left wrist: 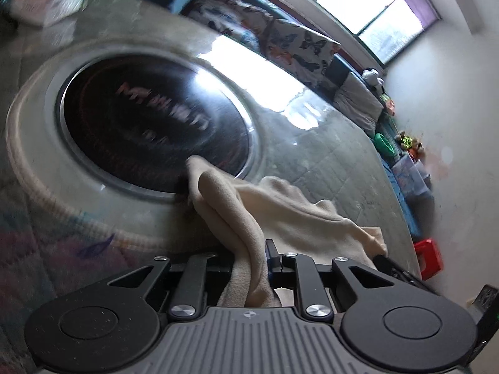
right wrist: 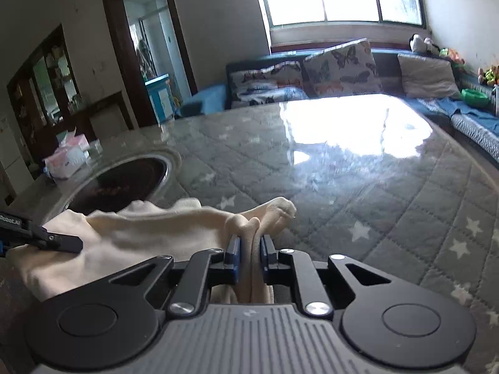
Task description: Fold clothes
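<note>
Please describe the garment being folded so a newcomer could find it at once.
Start at the large quilted, star-patterned table under the window. Beside its round black inset cooktop lies a cream fleece garment, the only fabric item there, pinched by the left tool and right tool.

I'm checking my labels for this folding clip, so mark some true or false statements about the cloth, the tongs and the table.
1. Both tongs, left and right, are shut on the cream cloth. True.
2. The cloth is dark blue. False: it is cream.
3. A round dark inset is set into the table. True.
4. The table cover is plain red. False: it is grey, quilted, with white stars.
5. Butterfly-print cushions lie on the sofa under the window. True.
</note>
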`<state>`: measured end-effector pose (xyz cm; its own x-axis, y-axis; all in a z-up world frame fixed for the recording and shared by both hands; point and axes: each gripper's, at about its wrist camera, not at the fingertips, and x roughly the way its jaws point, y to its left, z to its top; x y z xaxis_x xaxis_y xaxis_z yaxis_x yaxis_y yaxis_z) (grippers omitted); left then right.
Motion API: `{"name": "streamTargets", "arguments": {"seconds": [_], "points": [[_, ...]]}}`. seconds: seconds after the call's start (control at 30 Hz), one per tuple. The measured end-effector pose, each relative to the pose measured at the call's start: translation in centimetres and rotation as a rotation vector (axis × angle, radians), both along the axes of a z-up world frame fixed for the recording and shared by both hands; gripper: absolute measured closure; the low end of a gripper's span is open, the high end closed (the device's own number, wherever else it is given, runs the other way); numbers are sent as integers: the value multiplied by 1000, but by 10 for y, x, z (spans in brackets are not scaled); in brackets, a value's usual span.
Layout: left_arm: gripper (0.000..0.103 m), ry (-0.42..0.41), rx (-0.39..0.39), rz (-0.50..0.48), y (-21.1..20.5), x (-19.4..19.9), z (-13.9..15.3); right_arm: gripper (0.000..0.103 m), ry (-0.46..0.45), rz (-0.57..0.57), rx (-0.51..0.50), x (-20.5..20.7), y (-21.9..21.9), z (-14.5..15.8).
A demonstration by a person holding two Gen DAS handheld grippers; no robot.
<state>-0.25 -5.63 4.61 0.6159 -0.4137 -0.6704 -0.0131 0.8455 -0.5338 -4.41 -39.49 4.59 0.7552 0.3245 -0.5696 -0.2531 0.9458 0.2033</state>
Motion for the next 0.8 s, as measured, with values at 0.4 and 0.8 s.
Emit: {"name": "streamTargets", "arguments": {"seconds": [0.4, 0.8], "points": [[86, -62, 55, -166, -89, 27, 22, 92, -88, -120, -72, -18, -60, 39], [86, -44, 57, -337, -186, 58, 12, 92, -85, -308, -180, -15, -148, 43]]}}
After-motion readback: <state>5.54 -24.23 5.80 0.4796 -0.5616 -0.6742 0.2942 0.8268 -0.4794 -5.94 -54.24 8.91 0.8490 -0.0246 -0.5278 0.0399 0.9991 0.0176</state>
